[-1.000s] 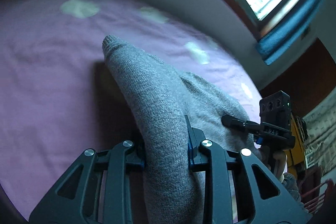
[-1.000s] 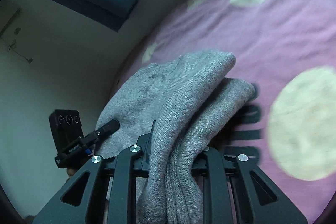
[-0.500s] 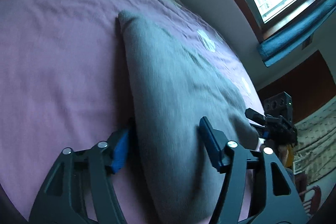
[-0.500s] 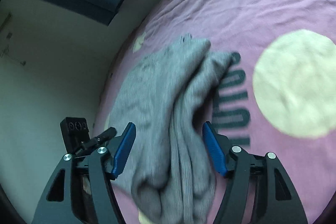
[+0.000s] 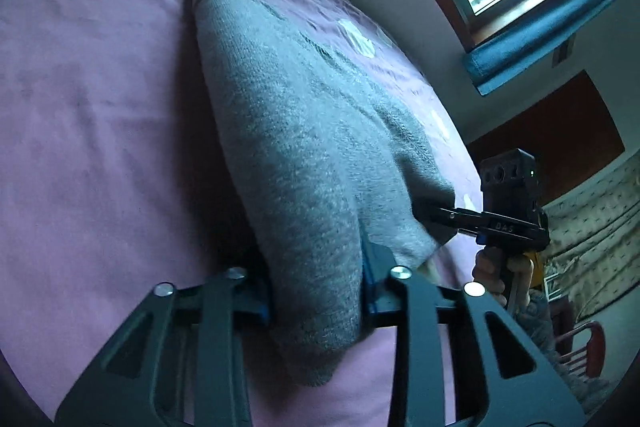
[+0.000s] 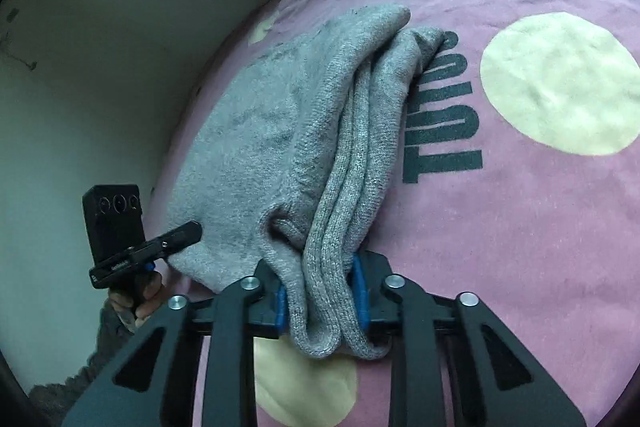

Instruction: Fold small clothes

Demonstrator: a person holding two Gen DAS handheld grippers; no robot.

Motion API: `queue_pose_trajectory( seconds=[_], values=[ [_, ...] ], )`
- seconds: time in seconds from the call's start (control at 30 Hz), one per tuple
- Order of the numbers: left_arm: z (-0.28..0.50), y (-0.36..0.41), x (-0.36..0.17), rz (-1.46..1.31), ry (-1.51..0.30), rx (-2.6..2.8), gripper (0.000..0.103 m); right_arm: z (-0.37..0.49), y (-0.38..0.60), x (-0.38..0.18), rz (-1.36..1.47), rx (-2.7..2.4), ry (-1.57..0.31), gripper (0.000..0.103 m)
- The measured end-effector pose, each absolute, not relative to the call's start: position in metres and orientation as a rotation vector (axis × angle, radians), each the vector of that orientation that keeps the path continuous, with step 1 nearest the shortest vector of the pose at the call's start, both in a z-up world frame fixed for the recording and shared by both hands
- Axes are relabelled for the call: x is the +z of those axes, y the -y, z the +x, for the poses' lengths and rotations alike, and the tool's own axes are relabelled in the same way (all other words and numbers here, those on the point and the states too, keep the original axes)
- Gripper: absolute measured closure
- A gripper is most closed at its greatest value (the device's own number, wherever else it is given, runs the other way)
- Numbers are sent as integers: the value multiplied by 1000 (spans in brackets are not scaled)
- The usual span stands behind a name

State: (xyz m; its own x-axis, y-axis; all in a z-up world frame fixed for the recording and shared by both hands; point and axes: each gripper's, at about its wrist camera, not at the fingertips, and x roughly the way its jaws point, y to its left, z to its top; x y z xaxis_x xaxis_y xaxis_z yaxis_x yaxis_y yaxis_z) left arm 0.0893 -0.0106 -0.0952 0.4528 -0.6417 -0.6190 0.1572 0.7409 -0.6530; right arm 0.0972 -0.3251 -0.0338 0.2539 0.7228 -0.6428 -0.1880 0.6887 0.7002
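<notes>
A grey knitted garment [image 5: 296, 131] lies folded lengthwise on a pink bed sheet [image 5: 92, 115]. My left gripper [image 5: 316, 291] is shut on one near corner of it. My right gripper [image 6: 322, 301] is shut on the other near corner, where several bunched layers [image 6: 360, 155] pass between the blue pads. The right gripper also shows in the left wrist view [image 5: 440, 217], at the garment's right edge. The left gripper shows in the right wrist view [image 6: 176, 239], at the garment's left edge.
The sheet [image 6: 520, 227] has pale round spots [image 6: 560, 83] and dark lettering [image 6: 444, 115]. A wall and a window with a blue blind [image 5: 548, 23] are beyond the bed. A red chair [image 5: 580, 347] stands to the right.
Both grippers opened half a second ago as the garment dropped onto the sheet, and both have now closed on its near edge again.
</notes>
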Motion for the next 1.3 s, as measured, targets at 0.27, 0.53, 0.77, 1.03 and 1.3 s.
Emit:
queue_pose_trajectory(
  seconds=[0.27, 0.53, 0.77, 1.03, 1.3],
  values=[
    [64, 9, -77, -612, -986, -573, 78, 69, 337, -22, 602, 737, -1172, 81],
    [52, 16, -106, -575, -1003, -517, 77, 58, 344, -51, 639, 733, -1191, 82],
    [35, 6, -106, -591, -966, -522, 61, 47, 357, -49, 658, 749, -1161, 76],
    [41, -8, -98, -651, -929, -492, 44, 51, 365, -30, 652, 696, -1108, 32],
    [63, -2, -105, -603, -935, -421, 44, 78, 364, -35, 662, 613, -1102, 33]
  ],
)
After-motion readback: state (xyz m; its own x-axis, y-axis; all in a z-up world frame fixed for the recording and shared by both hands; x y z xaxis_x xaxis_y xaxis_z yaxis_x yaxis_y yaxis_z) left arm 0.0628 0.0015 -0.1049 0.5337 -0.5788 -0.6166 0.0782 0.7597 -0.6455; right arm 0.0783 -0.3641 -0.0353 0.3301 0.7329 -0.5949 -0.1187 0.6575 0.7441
